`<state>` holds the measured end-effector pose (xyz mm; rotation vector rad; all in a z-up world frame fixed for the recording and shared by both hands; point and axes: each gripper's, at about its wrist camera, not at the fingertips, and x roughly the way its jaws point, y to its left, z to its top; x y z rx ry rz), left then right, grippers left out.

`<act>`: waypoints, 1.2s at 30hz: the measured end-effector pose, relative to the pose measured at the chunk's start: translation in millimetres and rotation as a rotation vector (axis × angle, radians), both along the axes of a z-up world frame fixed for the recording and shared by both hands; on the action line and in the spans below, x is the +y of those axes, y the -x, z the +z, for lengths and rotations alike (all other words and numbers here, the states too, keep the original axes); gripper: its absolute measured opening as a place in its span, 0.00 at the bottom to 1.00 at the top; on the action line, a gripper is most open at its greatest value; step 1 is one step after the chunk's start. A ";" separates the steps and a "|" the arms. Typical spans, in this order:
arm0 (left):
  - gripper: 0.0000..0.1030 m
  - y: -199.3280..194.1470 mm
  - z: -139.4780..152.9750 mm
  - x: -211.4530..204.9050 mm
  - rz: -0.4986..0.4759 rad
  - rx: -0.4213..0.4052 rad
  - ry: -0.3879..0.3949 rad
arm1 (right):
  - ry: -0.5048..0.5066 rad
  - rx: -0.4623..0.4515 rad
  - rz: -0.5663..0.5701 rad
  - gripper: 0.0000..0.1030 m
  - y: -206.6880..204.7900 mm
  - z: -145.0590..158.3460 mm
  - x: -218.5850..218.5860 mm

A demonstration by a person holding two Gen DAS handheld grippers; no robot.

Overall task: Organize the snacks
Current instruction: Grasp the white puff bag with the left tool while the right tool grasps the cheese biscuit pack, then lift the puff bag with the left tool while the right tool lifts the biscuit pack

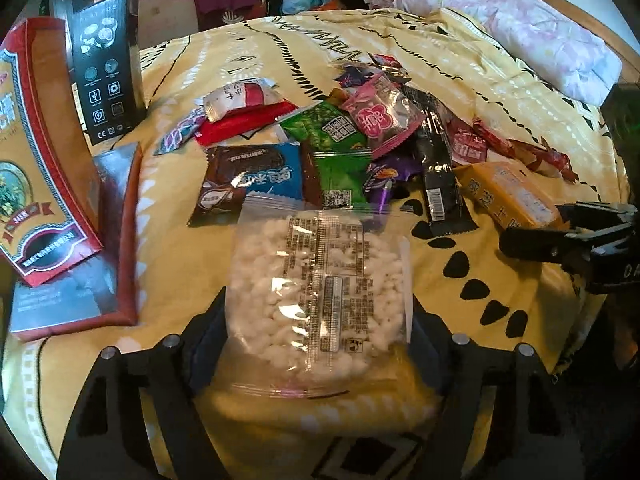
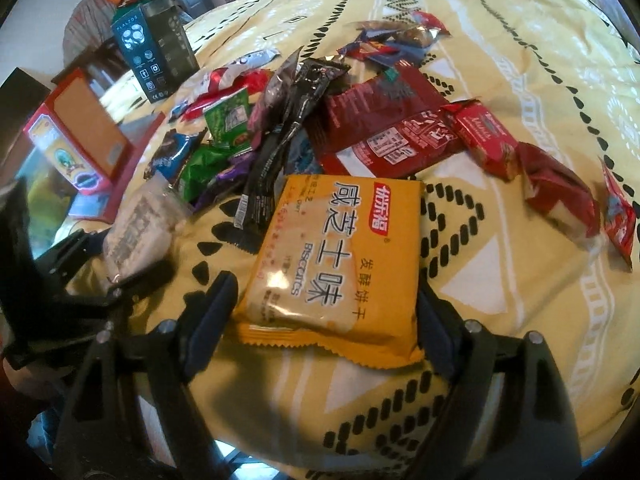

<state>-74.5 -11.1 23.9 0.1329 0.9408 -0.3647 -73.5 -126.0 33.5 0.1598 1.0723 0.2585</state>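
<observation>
A clear bag of white puffed snacks [image 1: 316,280] sits between the fingers of my left gripper [image 1: 320,304], and both pads touch its side edges. An orange biscuit pack [image 2: 340,240] lies lengthwise in my right gripper [image 2: 326,284], whose pads press on its long sides. Beyond both grippers a pile of loose snack packets [image 1: 344,136] is spread over the yellow patterned bedcover [image 1: 480,64]. The right gripper [image 1: 568,236] shows at the right edge of the left wrist view, by the orange pack [image 1: 508,192]. The left gripper [image 2: 92,276] with the clear bag [image 2: 140,228] shows at the left of the right wrist view.
A red and gold box [image 1: 36,168] and a tall black box [image 1: 108,72] stand at the left, with a flat red-edged box [image 1: 80,280] beneath them. A pink pillow [image 1: 532,36] lies at the far right. Clothes are heaped beyond the bed.
</observation>
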 end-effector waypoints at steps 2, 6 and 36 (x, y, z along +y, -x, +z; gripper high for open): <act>0.77 1.4 4.9 2.2 0.017 -0.012 -0.003 | -0.007 0.000 -0.003 0.82 0.2 0.5 -0.5; 0.77 8.4 26.3 5.4 0.035 -0.053 0.005 | -0.021 -0.013 -0.011 0.81 5.0 6.9 -2.3; 0.77 25.1 146.1 76.8 0.203 -0.213 0.080 | -0.046 -0.074 -0.004 0.23 -34.5 70.2 -26.7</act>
